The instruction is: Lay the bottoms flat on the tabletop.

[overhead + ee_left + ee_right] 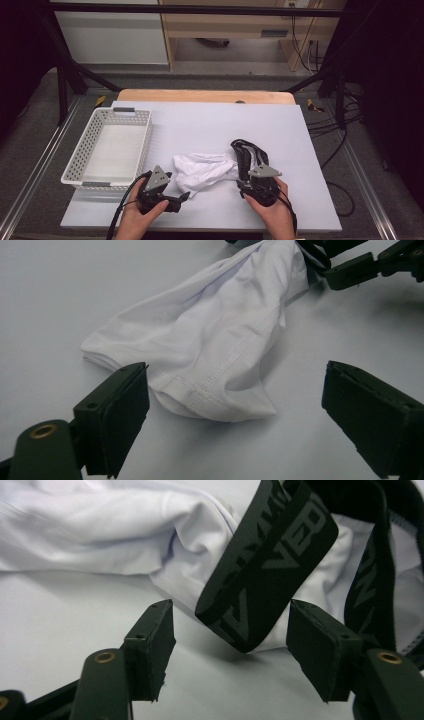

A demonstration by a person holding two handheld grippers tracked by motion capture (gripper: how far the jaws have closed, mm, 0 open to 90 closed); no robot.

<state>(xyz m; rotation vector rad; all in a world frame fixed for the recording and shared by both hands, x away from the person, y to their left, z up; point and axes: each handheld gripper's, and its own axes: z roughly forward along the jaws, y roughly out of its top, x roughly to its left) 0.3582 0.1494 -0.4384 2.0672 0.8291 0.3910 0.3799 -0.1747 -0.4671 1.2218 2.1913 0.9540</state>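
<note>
A crumpled pair of white underwear with a black elastic waistband lay on the white counter, a little right of a white perforated basket that stood at the counter's left side. The garment's white fabric spread leftward while the lettered waistband looped at its right end. The left gripper, held in the person's left hand, rested low at the near edge of the counter just beside the garment's left hem; in the left gripper view its jaws stood wide apart, with the stitched hem of the white fabric lying on the counter ahead of them and nothing pressed between the pads. The right gripper, held in the right hand, sat at the waistband end. In the right gripper view its jaws stood partly open, and a fold of the black band hung in the gap between them, close to both pads but not clamped by either.
</note>
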